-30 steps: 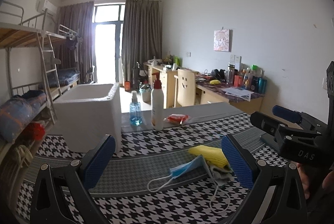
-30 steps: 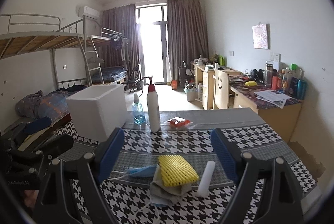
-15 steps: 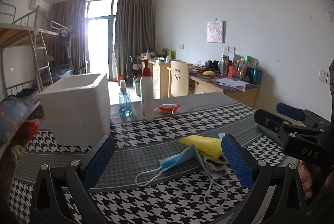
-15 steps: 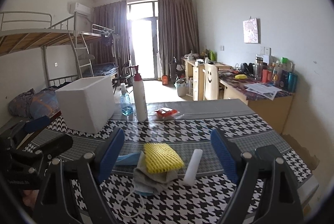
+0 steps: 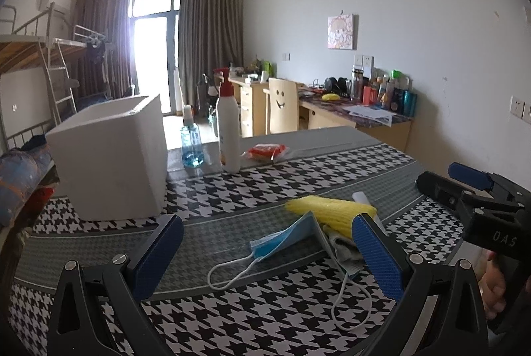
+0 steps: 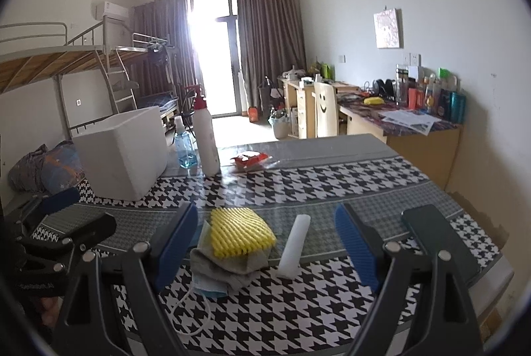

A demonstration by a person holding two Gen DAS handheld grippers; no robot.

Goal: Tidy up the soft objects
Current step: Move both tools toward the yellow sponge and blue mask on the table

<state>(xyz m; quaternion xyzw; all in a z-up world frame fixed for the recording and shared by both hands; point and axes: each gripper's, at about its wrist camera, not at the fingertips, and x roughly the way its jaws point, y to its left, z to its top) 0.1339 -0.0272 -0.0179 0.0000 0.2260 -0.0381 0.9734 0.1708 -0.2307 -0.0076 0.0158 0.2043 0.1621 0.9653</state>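
One mask [image 5: 285,240], one foam net [image 6: 240,231].

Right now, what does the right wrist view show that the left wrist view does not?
Only the right wrist view shows the dark phone lying at the table's right edge, and the full length of the white foam tube.

Only the left wrist view shows the blue face mask spread out with its ear loops.

Both show the yellow foam net on the grey cloth, the white foam box, and both claws open, left claw and right claw.
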